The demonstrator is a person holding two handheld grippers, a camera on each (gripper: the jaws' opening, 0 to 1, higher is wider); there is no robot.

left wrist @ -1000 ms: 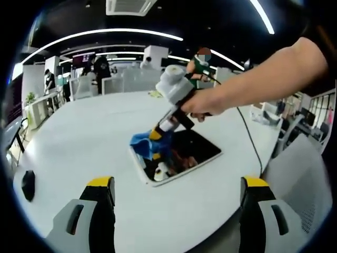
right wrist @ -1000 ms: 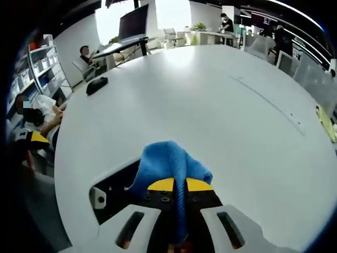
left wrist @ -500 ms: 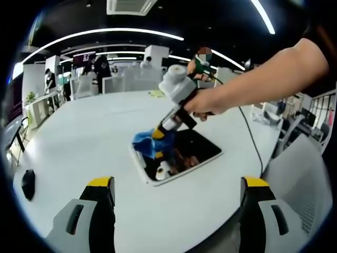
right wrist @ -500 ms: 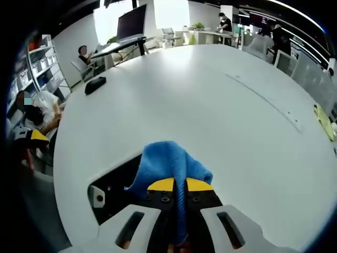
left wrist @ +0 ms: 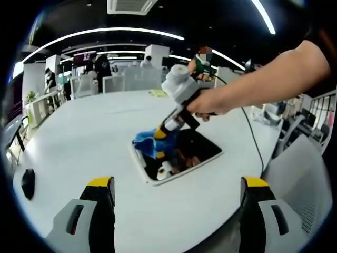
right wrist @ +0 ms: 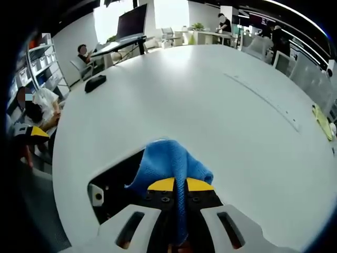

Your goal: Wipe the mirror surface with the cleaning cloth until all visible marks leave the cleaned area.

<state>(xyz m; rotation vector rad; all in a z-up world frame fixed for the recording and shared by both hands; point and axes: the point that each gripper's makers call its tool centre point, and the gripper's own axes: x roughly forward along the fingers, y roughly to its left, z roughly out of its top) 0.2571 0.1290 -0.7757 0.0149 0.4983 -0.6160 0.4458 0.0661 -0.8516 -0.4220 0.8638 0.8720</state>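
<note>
Mirror [left wrist: 181, 158] lies flat on the white counter [left wrist: 84, 142], dark glass in a white frame, near the counter's near-right edge. In the left gripper view the right hand-held gripper [left wrist: 160, 136] comes down from the upper right, held by a hand [left wrist: 210, 105], its yellow-tipped jaws clamped on the blue cloth [left wrist: 147, 145] — cloth pressed onto the mirror's far-left corner. Reflections show in the glass; any marks are too small to tell. Left hand-held gripper [left wrist: 176, 192] sits low and near, well apart from the mirror, jaws spread wide with nothing between them. A dark mouse [left wrist: 27, 183] rests at the counter's left edge. In the right gripper view the cloth [right wrist: 168, 166] bunches ahead of the closed jaws, a strip of it pinched between them, with the mirror's [right wrist: 113, 182] corner just left of it. Beyond, a black monitor [right wrist: 131, 21] stands on a far desk.
</note>
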